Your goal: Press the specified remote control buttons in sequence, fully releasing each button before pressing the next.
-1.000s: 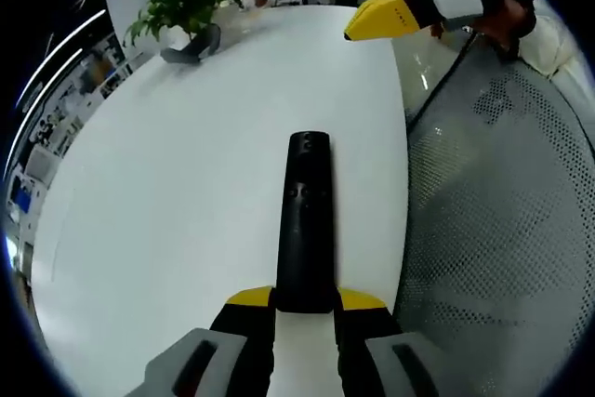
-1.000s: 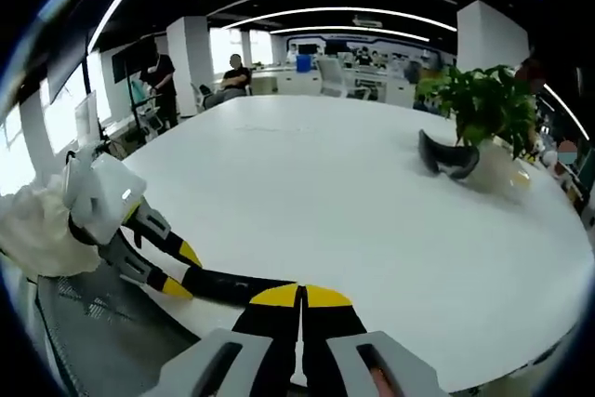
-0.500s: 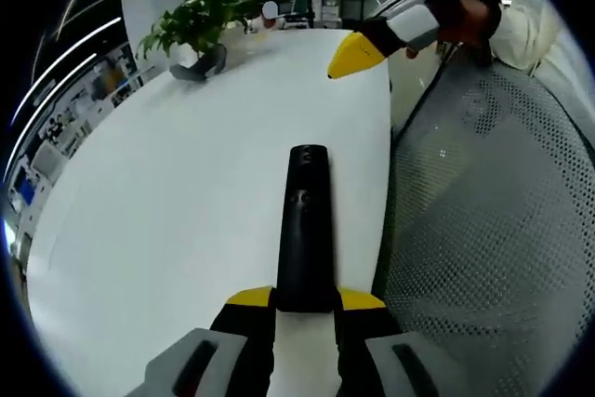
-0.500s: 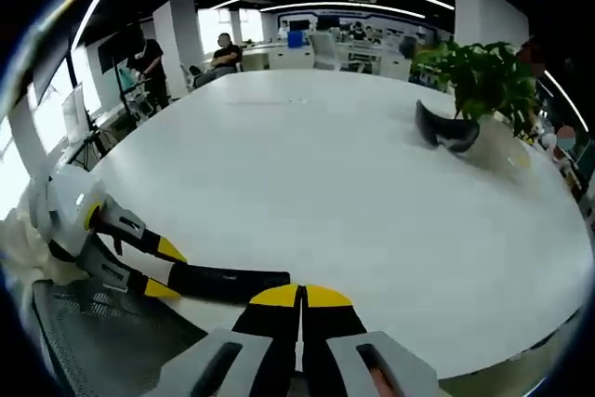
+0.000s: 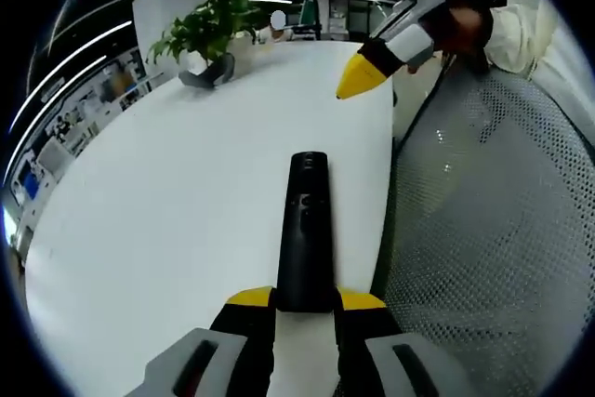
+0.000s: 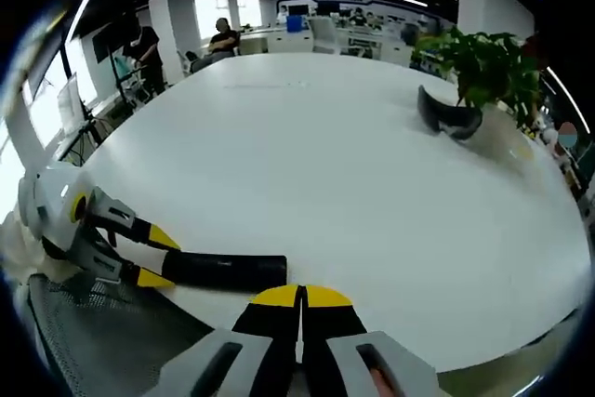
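Lengthwise, remote [image 5: 304, 230] between left tool [image 5: 306, 300] jaws.

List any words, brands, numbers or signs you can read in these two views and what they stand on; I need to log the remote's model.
None can be read.
Remote control, held in the left claw: buttons show as small marks, no legible label or brand.
Right claw: no lettering visible.
Far office shelves and screens: too small and blurred to read.
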### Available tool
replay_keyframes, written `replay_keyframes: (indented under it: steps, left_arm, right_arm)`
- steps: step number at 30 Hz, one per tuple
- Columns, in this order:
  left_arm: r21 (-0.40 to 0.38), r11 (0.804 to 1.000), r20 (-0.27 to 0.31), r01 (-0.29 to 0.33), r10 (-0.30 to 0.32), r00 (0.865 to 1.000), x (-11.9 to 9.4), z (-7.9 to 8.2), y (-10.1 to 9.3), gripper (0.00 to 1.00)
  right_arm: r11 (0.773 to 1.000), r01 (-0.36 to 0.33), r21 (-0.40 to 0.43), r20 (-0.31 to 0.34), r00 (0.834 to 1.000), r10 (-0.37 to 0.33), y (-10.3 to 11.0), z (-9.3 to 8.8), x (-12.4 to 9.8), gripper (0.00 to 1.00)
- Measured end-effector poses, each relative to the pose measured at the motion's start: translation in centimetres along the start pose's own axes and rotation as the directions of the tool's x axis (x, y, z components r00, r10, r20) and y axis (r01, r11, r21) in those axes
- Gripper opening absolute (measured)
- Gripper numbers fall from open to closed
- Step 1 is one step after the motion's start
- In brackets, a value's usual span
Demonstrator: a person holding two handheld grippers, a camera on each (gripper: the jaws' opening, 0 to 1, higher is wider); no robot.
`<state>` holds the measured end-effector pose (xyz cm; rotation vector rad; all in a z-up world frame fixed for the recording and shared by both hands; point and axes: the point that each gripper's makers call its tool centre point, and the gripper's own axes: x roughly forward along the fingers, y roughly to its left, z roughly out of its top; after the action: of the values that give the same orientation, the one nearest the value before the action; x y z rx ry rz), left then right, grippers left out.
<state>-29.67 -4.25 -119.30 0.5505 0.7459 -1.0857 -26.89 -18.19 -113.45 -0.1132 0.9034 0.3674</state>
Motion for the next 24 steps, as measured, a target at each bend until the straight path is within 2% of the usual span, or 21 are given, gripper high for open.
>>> replay_keyframes:
  steps: [1,3,4,6,9,13,16,24]
  left_arm:
    - [0.000,1.000,0.002,0.001,-0.001,1.000,0.0,0.0,0.0,0.23]
    - [0.004,1.000,0.006,0.006,-0.006,1.000,0.0,0.0,0.0,0.23]
    - [0.005,1.000,0.008,0.007,-0.007,1.000,0.0,0.0,0.0,0.23]
    - [0.004,1.000,0.010,0.010,-0.010,1.000,0.1,0.0,0.0,0.23]
    - [0.007,1.000,0.014,0.013,-0.013,1.000,0.1,0.0,0.0,0.23]
    - [0.011,1.000,0.015,0.012,-0.013,1.000,0.1,0.0,0.0,0.23]
    - [0.016,1.000,0.017,0.018,-0.018,1.000,0.1,0.1,0.0,0.23]
    - [0.032,0.999,0.022,0.029,-0.030,0.999,0.2,0.1,-0.1,0.23]
  right_arm:
    - [1.000,-0.009,0.000,-0.005,1.000,0.009,0.1,0.0,0.1,0.00]
    - [0.997,-0.075,0.024,-0.041,0.996,0.076,1.0,-0.4,0.4,0.00]
    - [0.991,-0.130,0.040,-0.070,0.989,0.132,1.6,-0.6,0.7,0.00]
    - [0.980,-0.182,0.076,-0.112,0.975,0.190,2.3,-1.0,1.1,0.00]
    - [0.981,-0.183,0.068,-0.105,0.976,0.189,1.9,-0.4,2.1,0.00]
    - [0.972,-0.217,0.096,-0.107,0.968,0.226,1.9,0.0,3.0,0.00]
    - [0.968,-0.217,0.128,-0.145,0.961,0.235,1.8,-0.8,3.9,0.00]
    - [0.956,-0.226,0.186,-0.174,0.950,0.258,1.8,-1.2,5.1,0.00]
